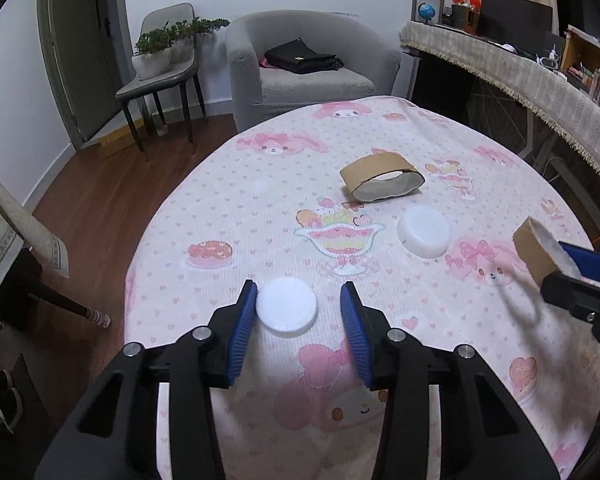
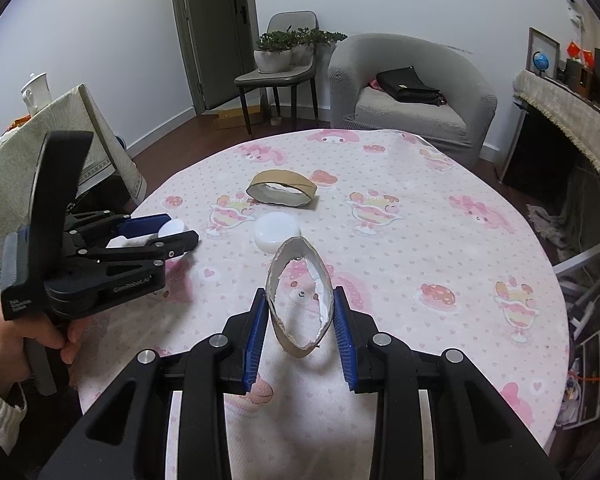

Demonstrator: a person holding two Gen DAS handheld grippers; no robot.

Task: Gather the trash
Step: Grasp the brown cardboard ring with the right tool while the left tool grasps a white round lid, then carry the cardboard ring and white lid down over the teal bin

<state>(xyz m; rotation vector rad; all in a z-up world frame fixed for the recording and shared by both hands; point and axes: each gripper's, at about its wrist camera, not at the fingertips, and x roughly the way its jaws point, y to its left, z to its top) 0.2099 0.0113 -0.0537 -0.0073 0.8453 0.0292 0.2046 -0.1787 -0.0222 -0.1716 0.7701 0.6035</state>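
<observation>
R gripper [image 2: 300, 320] pinches a cardboard ring [image 2: 300, 300] – squashed oval.
L gripper [image 1: 298, 308] part-open round a white lid [image 1: 287, 306]; left pad touching, right clear.

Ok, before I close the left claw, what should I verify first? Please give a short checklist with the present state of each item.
1. The white lid lies between the pads of the left claw: ok.
2. Both pads press the lid: not ok; one pad stands apart.
3. The right claw grips the squashed cardboard ring: ok.
4. The table is cleared: not ok; the second ring and the white tub lie there.
5. Trash bin within reach: cannot tell; none in view.
</observation>
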